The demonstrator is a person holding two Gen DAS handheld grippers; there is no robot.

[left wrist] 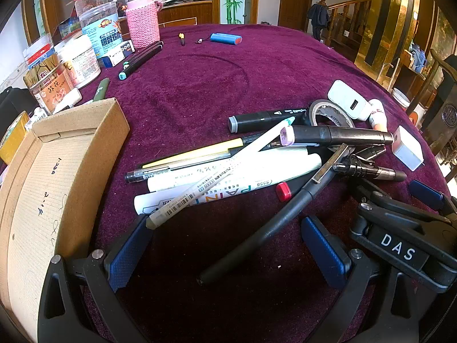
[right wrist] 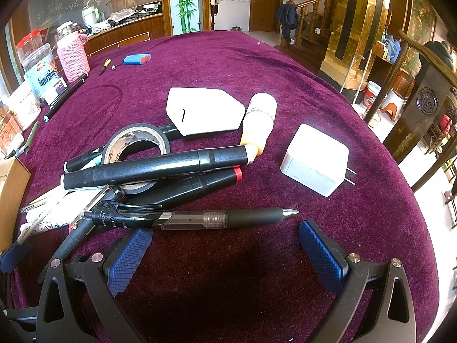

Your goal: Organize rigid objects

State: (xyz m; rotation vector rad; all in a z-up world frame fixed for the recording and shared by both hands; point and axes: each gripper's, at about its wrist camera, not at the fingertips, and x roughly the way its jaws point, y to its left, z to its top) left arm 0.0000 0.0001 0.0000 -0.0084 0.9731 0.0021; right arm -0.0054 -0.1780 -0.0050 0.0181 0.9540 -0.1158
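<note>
Both are spread wide with nothing gripped: the left hand-held gripper [left wrist: 225, 245] is hung over a messy pile of pens [left wrist: 228, 168] on the purple tabletop [left wrist: 200, 80], with the cardboard box [left wrist: 57, 177] just beside it on its left. The right hand-held gripper [right wrist: 225, 245] is parked near a black click pen [right wrist: 200, 217], with two white chargers [right wrist: 314, 160] seen beyond.
</note>
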